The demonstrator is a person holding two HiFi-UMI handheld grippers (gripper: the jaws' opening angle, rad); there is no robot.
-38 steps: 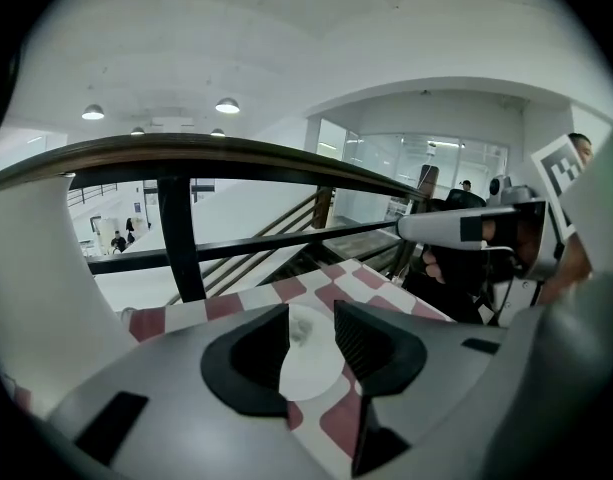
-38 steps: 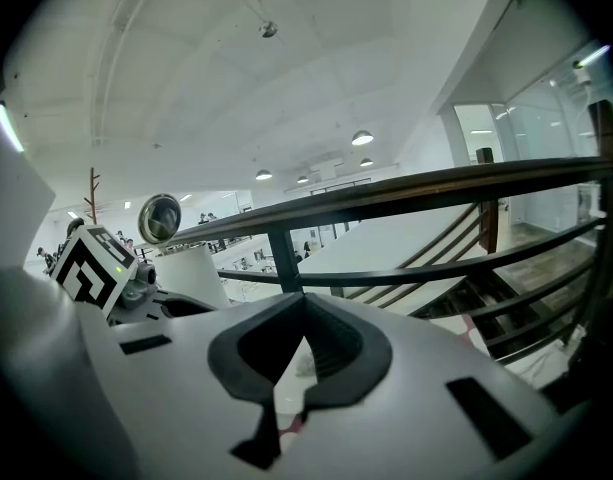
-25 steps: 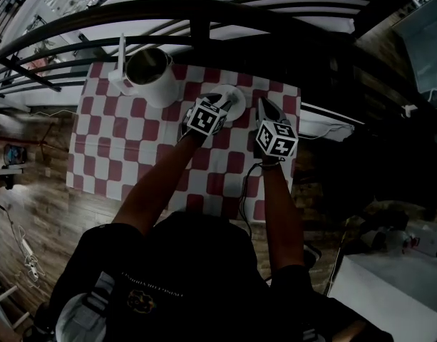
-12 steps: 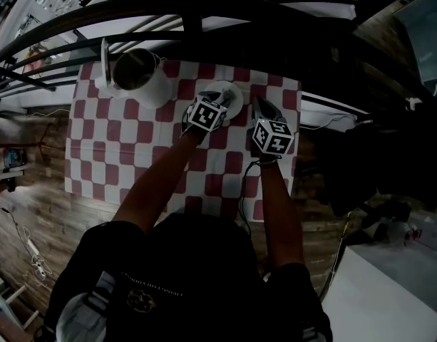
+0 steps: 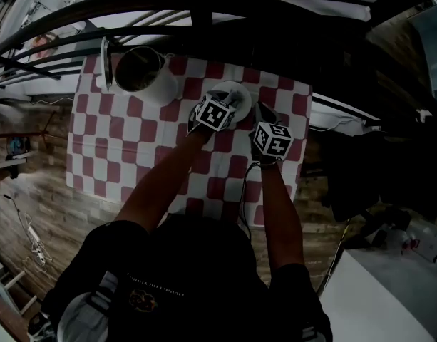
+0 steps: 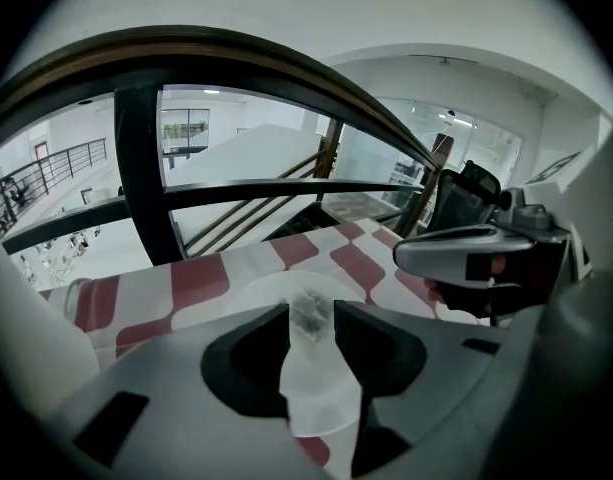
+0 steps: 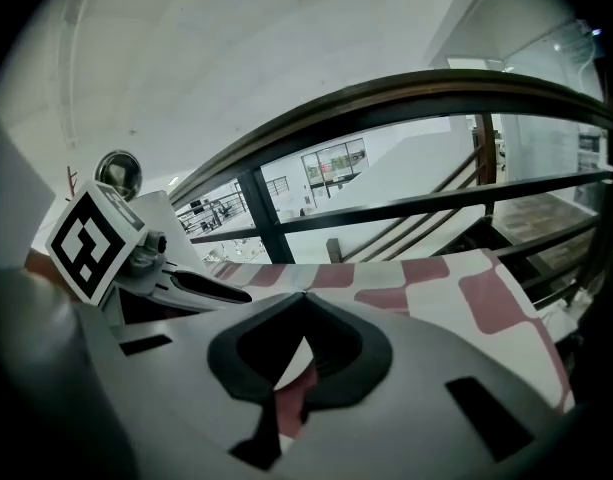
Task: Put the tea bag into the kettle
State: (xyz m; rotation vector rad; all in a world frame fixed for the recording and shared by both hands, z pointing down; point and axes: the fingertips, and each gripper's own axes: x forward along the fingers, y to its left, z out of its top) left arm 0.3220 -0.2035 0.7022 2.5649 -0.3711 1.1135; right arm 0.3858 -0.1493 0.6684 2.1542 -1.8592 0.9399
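Observation:
A tea bag [image 6: 309,320] lies on a small white saucer [image 6: 258,288] on the red-and-white checked cloth. My left gripper [image 6: 312,304] is open and low over the saucer [image 5: 237,91], with the tea bag in the gap between its jaws and the pads not pressing on it. In the head view the left gripper [image 5: 229,102] hides the bag. The white kettle [image 5: 141,75] stands open at the table's far left, its lid tipped up. My right gripper [image 7: 304,293] is shut and empty, just right of the saucer [image 5: 264,114].
A black railing [image 5: 204,13] runs along the table's far edge, close behind the kettle and saucer. The table's right edge [image 5: 302,141] lies just right of my right gripper, with wooden floor [image 5: 33,191] below on both sides.
Both grippers have sunk a little toward the cloth, the left one staying over the saucer. The kettle and saucer have kept their places.

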